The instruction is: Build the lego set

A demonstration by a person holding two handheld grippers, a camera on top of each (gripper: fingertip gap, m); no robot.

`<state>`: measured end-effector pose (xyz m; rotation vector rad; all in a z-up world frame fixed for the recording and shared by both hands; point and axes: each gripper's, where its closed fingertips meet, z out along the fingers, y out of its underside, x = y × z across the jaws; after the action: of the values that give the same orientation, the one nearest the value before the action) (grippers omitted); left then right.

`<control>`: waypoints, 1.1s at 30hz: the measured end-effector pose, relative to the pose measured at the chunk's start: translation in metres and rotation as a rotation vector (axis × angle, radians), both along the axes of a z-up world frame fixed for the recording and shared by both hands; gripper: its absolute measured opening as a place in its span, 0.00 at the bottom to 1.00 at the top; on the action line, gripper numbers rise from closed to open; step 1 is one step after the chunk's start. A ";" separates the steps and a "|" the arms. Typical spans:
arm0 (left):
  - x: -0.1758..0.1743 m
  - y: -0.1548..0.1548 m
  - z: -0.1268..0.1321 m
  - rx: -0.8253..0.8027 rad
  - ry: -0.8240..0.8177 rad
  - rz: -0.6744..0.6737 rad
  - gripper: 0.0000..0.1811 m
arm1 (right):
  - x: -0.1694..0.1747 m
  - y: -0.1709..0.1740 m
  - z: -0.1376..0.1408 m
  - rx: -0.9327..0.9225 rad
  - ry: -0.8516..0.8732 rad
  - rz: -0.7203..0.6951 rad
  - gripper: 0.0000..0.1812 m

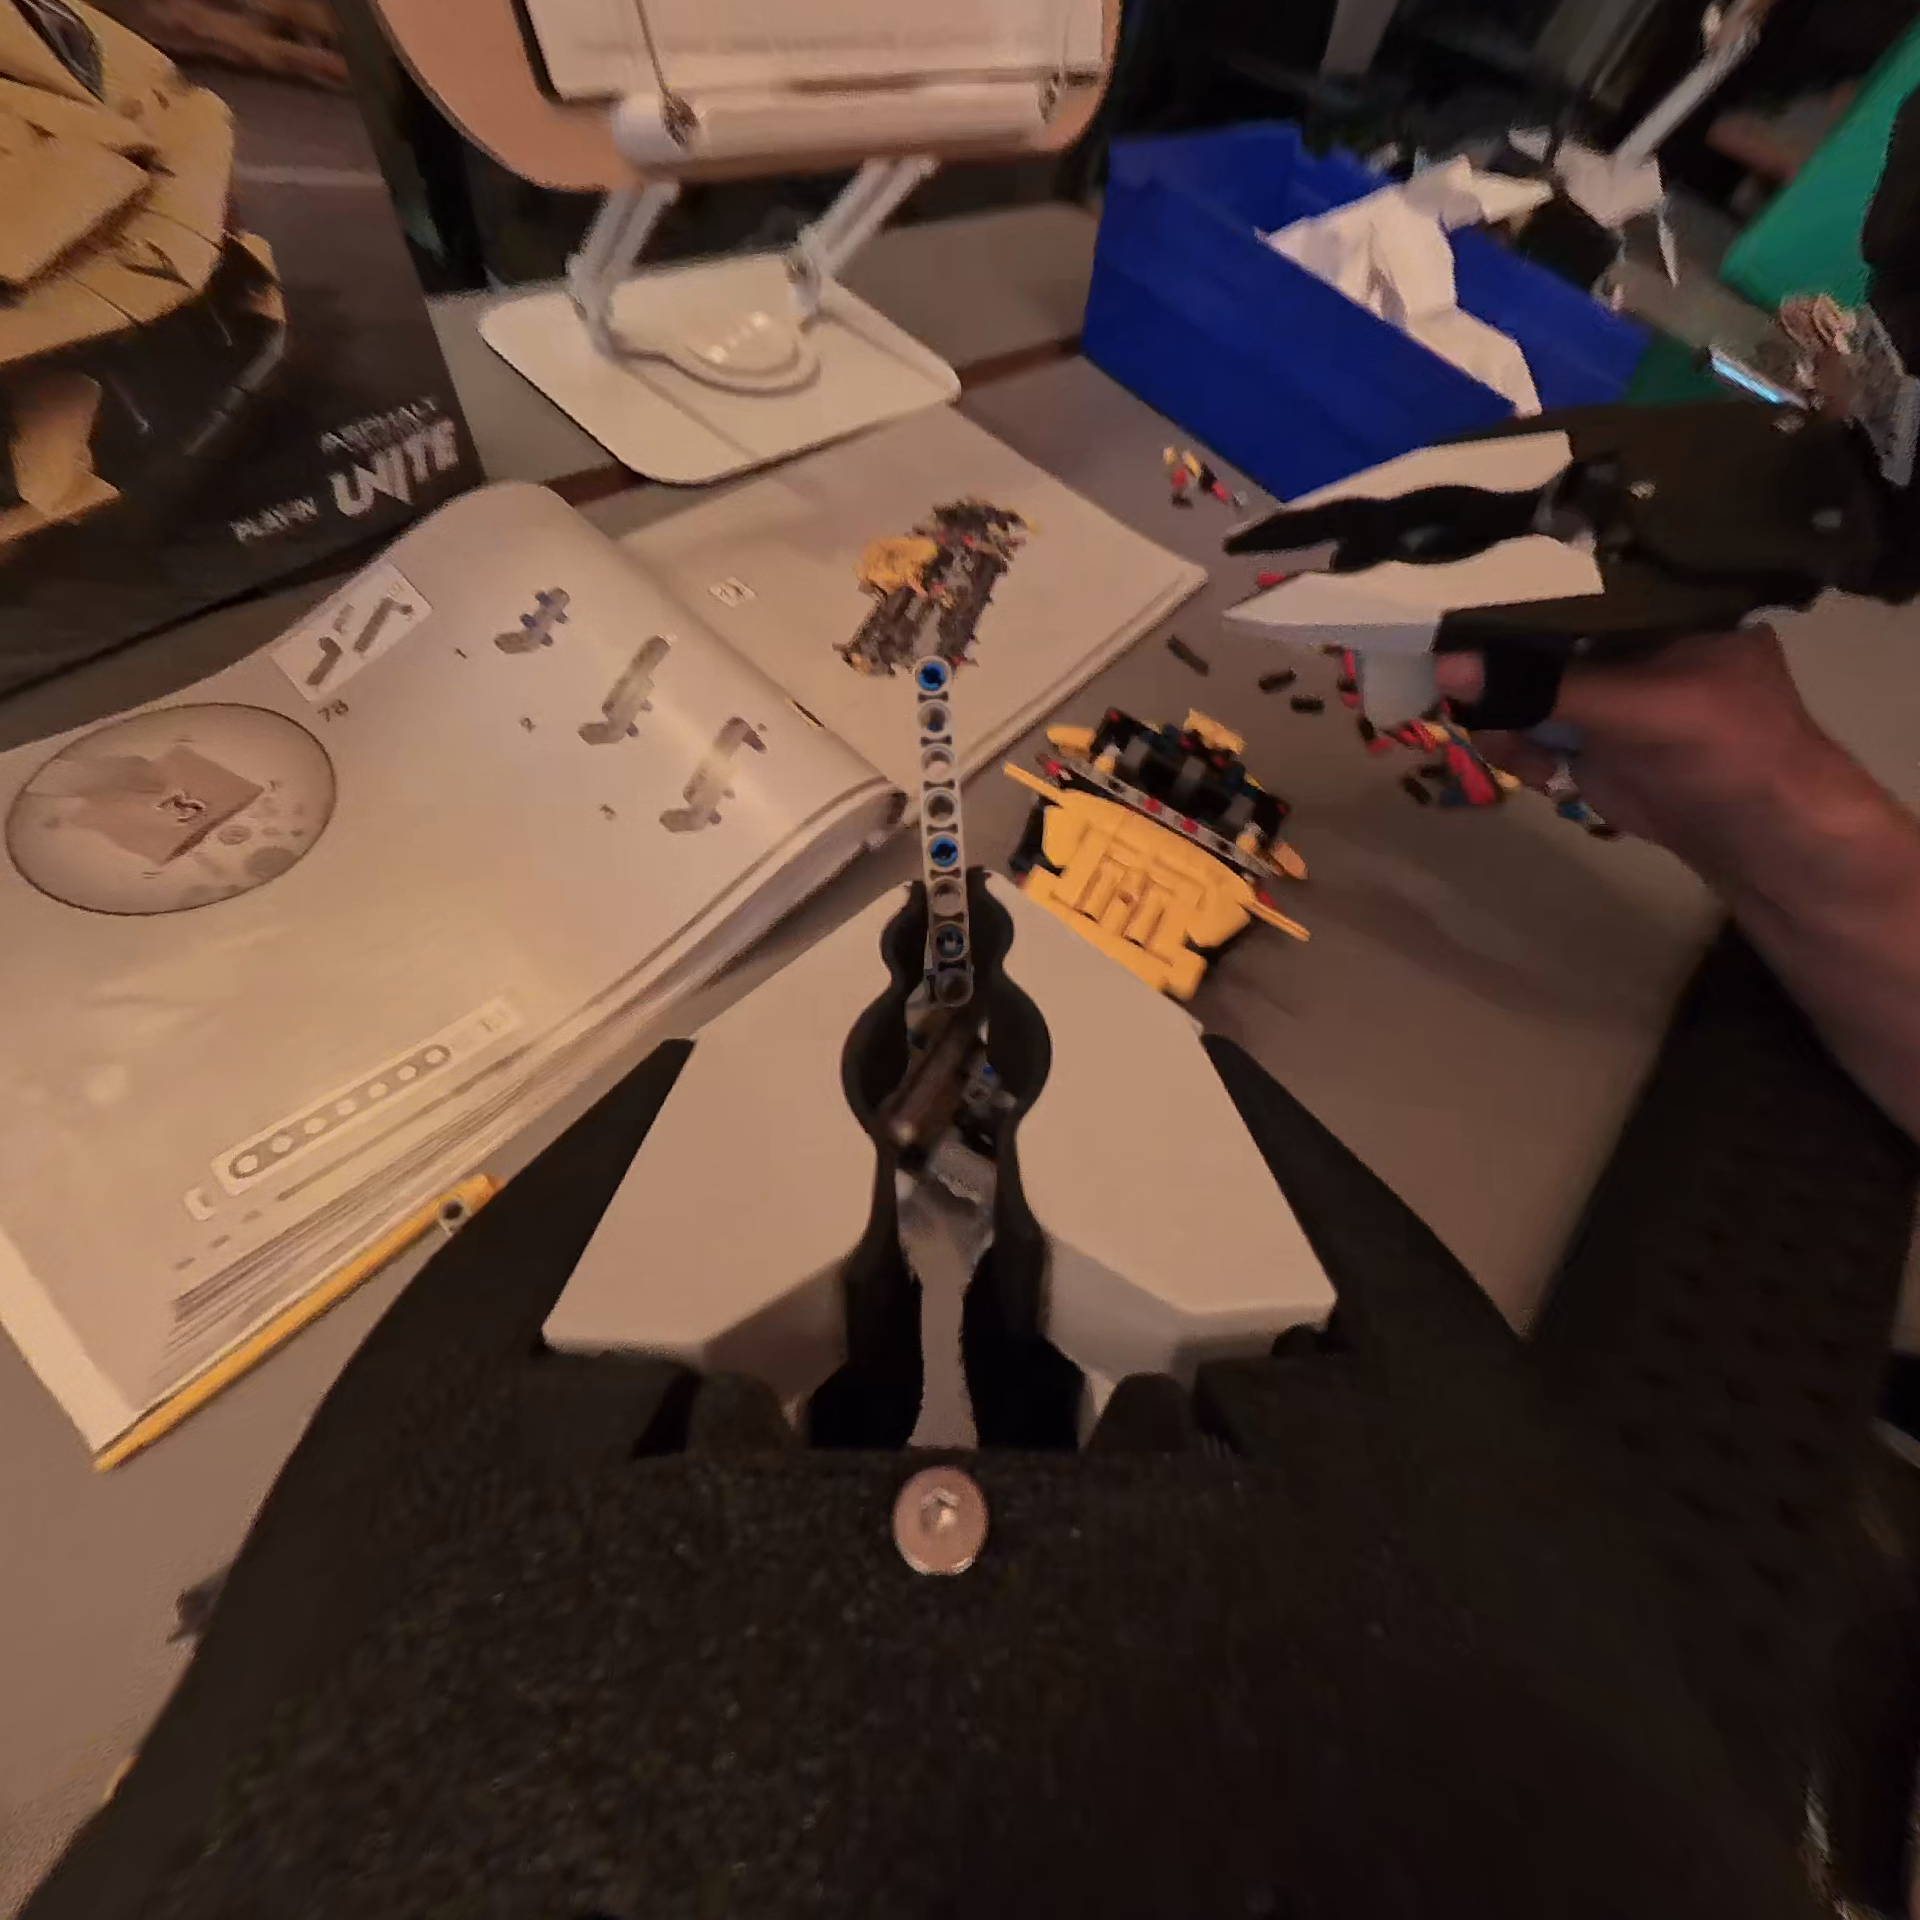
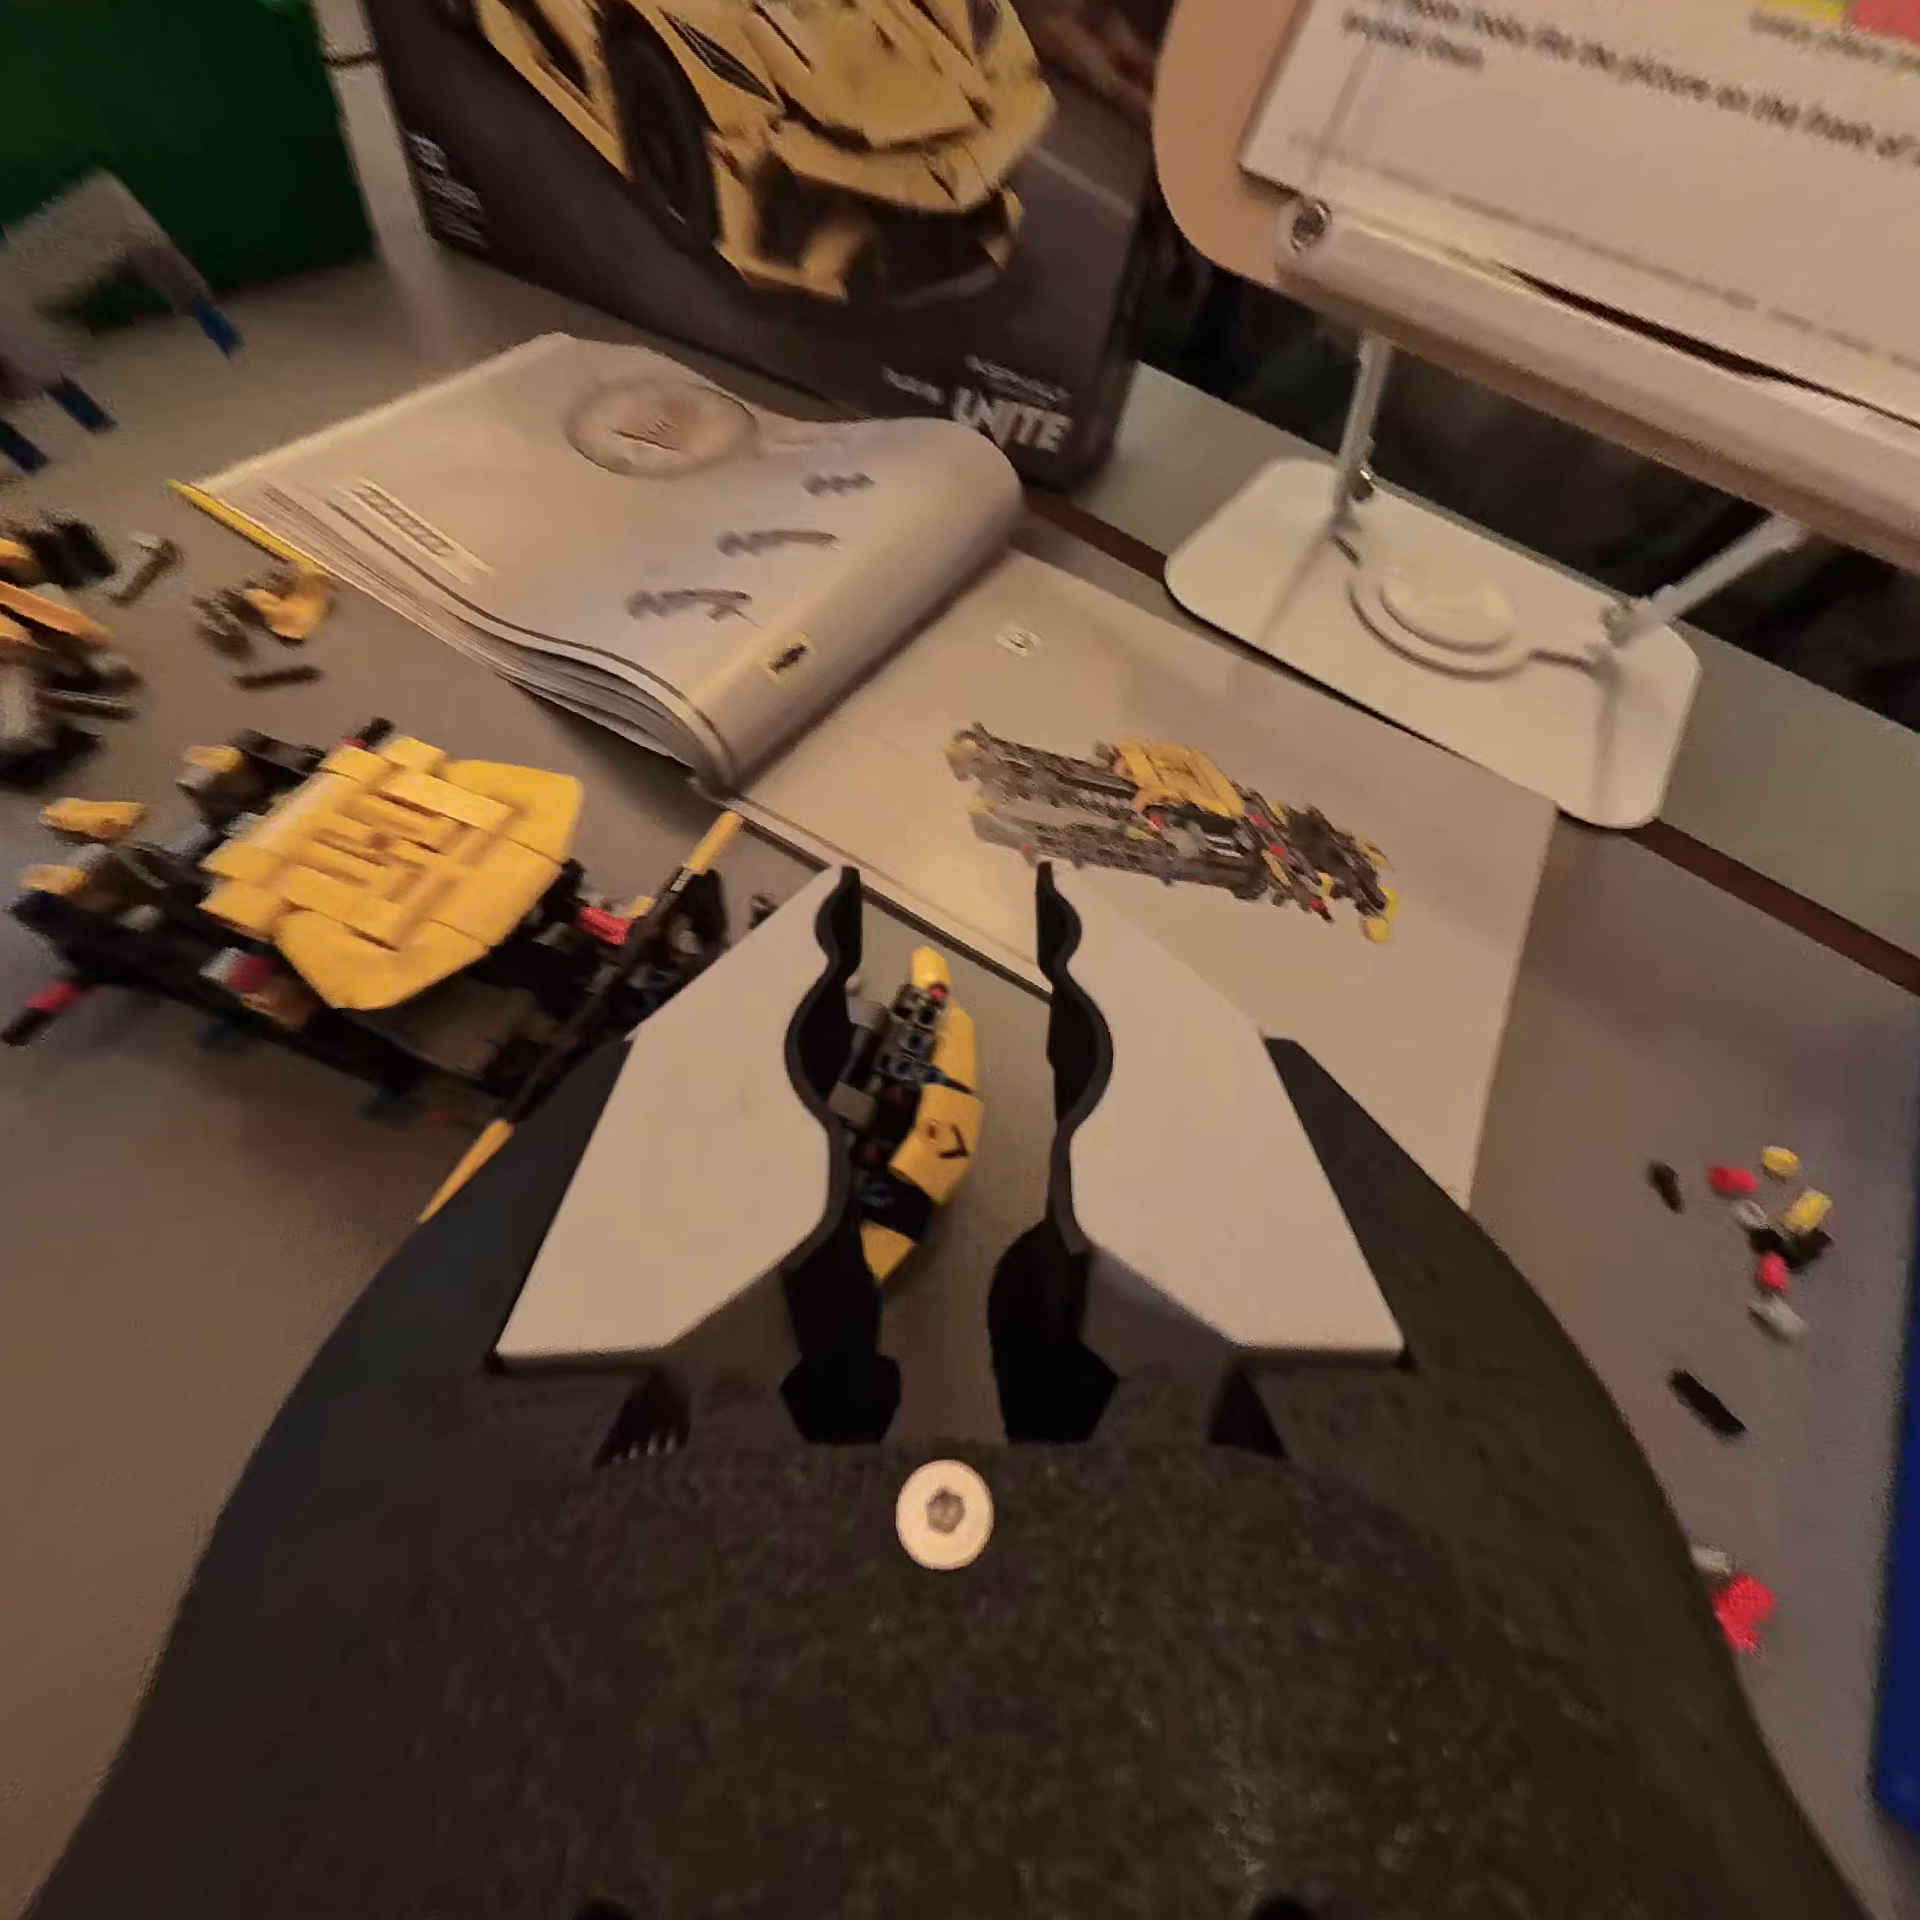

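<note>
The left gripper [image 1: 948, 925] was clamped on a grey holed beam [image 1: 938, 800] raised above the open instruction booklet [image 1: 436, 831], the yellow-and-black lego assembly [image 1: 1153, 862] lying just beside it. The right gripper [image 2: 948, 904] hung with fingers apart over a small yellow sub-assembly [image 2: 935, 1122] on the table [image 2: 208, 1299]. A dark printed lego box [image 2: 790, 208], a white stand [image 2: 1455, 644] and loose pieces [image 2: 1766, 1236] crowded around.

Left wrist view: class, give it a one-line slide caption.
Left gripper shut on a grey holed beam above the open instruction book, beside the yellow model section.

Grey table [image 1: 1403, 997] — dim warm light
</note>
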<state>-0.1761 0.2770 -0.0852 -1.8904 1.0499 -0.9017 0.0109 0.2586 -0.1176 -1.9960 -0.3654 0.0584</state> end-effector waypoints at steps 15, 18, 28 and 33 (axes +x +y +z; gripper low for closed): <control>0.004 0.019 -0.027 0.176 -0.100 0.004 0.04 | 0.060 0.011 -0.034 -0.079 0.077 -0.168 0.19; 0.002 0.023 -0.031 0.172 -0.089 0.022 0.04 | 0.063 0.011 -0.040 -0.101 0.086 -0.174 0.19; -0.002 0.025 -0.021 0.176 -0.153 0.034 0.04 | 0.054 0.013 -0.051 -0.133 0.098 -0.134 0.19; -0.003 0.028 -0.027 0.168 -0.138 0.042 0.04 | 0.057 0.013 -0.052 -0.134 0.111 -0.139 0.19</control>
<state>-0.1789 0.3051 -0.1120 -1.6816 0.9687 -0.8786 0.0682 0.2717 -0.1701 -2.1352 -0.1544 0.1082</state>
